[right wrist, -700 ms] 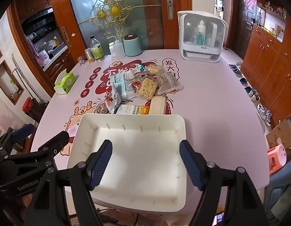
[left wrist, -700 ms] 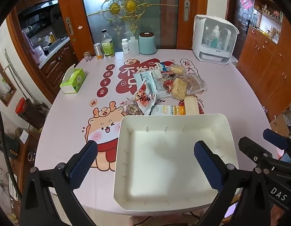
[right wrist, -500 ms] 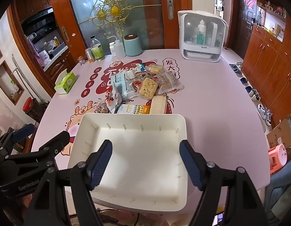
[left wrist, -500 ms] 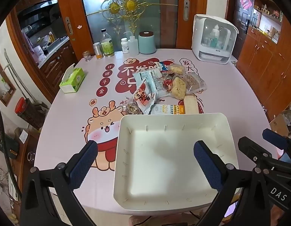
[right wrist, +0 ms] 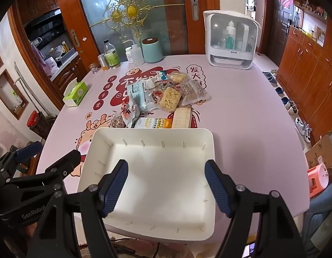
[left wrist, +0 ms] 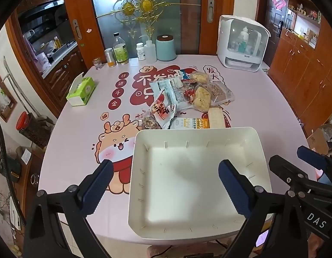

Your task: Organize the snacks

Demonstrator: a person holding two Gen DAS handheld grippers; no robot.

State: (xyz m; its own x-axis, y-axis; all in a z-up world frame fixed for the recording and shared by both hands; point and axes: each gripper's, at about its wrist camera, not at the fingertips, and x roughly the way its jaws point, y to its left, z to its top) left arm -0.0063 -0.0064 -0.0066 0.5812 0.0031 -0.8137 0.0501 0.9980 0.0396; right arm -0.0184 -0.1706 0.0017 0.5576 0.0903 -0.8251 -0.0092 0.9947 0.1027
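Observation:
An empty white tray (left wrist: 196,132) sits at the near edge of the pink table; it also shows in the right wrist view (right wrist: 153,131). A pile of packaged snacks (left wrist: 187,99) lies just beyond the tray's far rim, and shows in the right wrist view (right wrist: 166,99) too. My left gripper (left wrist: 166,185) is open and empty, above the tray's left part. My right gripper (right wrist: 167,182) is open and empty, above the tray's near middle. The right gripper shows at the right edge of the left wrist view (left wrist: 303,172), and the left gripper shows at the left of the right wrist view (right wrist: 37,163).
A green tissue box (left wrist: 81,89) stands at the table's left. Bottles and a teal canister (left wrist: 166,47) line the far edge. A white appliance (left wrist: 241,45) stands at the far right. A pink stool (right wrist: 318,176) is on the floor right.
Both views have shifted very slightly; the tray and snacks stay in place and both grippers stay open.

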